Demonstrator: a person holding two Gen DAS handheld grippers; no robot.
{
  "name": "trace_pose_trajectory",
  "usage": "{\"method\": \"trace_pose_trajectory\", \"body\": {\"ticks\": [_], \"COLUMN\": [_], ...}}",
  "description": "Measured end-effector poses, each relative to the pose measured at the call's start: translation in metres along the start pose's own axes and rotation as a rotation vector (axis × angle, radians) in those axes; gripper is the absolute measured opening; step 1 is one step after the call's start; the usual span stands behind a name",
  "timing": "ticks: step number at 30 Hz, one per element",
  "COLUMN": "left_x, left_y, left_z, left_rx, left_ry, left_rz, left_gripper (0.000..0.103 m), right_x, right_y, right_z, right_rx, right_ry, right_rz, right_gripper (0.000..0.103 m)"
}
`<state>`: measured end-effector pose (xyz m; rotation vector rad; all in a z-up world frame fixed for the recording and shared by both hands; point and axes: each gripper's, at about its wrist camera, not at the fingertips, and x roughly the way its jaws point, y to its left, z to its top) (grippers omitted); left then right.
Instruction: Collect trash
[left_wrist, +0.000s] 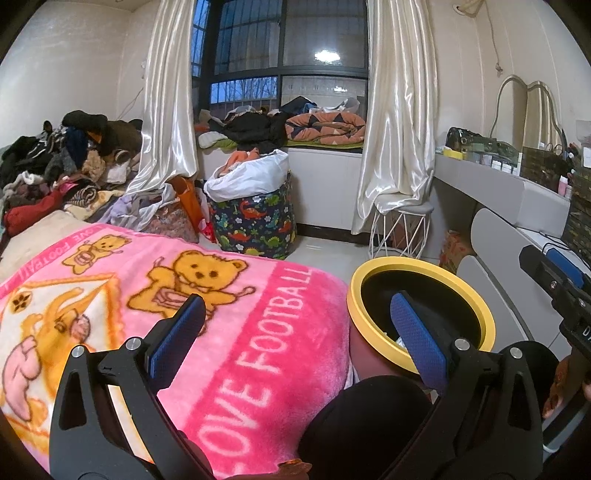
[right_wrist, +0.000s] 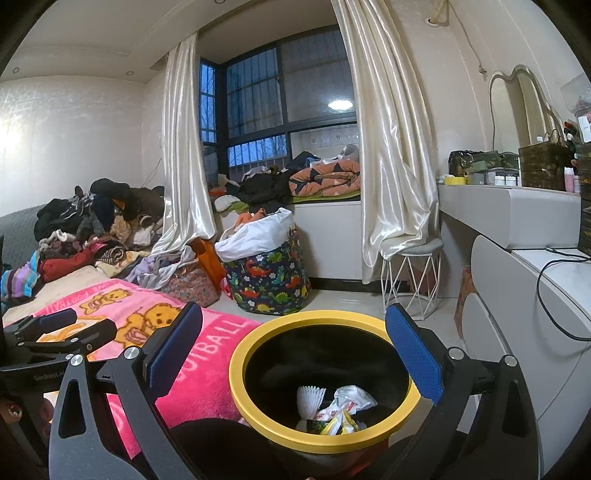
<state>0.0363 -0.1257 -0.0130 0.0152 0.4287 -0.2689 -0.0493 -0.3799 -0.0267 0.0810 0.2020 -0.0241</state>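
Both claws are up over the bed and neither has anything in it. The left claw (left_wrist: 299, 328) is spread wide above the pink blanket (left_wrist: 155, 295), blue pads well apart, nothing between them. The right claw (right_wrist: 295, 350) is just as wide, empty too, hanging over the bin (right_wrist: 369, 437) with its right pad just above the yellow rim.

The bin stands at the bedside, between the blanket's edge and the white bench (right_wrist: 517, 280) on the right. Down inside, on the black liner, there is a white paper cup (right_wrist: 310, 400), a crumpled white bag (right_wrist: 351, 397) and yellow wrappers (right_wrist: 341, 424). So some trash is already in there.

What next? No loose scrap shows on the blanket from either view, so the job now looks like a search rather than a grab. The clothes heap (left_wrist: 62, 162) at the far end and the floor by the dinosaur basket (left_wrist: 255, 225) are the likely places to scan, though nothing there reads clearly as trash.

To do it well: lift the right claw clear of the rim before swinging away, so the pad does not catch and tip the bin. Keep the claws wide on approach, come down flat on thin wrappers, and pinch the paper without snagging the fleece.
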Motion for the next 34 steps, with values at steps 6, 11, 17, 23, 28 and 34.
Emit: {"method": "trace_pose_trajectory", "body": {"ticks": [6, 11, 17, 23, 28, 34], "left_x": [0.000, 0.000, 0.004, 0.005, -0.007, -0.034], "left_y": [-0.002, -0.001, 0.005, 0.042, 0.136, 0.299], "left_z": [0.001, 0.002, 0.005, 0.000, -0.016, -0.054], "left_rx": [0.003, -0.003, -0.017, -0.092, -0.239, -0.426], "left_ry": [0.001, 0.005, 0.030, 0.055, 0.087, 0.181], "left_rz": [0.005, 0.002, 0.004, 0.080, 0.278, 0.755], "left_gripper": [0.092, 0.092, 0.092, 0.092, 0.092, 0.092], "right_x": [0.000, 0.000, 0.002, 0.021, 0.066, 0.132], "right_y": [0.000, 0.001, 0.008, 0.042, 0.134, 0.317], "right_z": [0.001, 0.000, 0.002, 0.020, 0.036, -0.008], "right_rx": [0.000, -0.002, -0.005, -0.017, -0.066, -0.148], "right_ry": [0.001, 0.011, 0.014, 0.039, 0.159, 0.501], "right_rz": [-0.002, -0.004, 0.004, 0.120, 0.420, 0.875], "right_gripper": [0.097, 0.097, 0.097, 0.097, 0.097, 0.097]}}
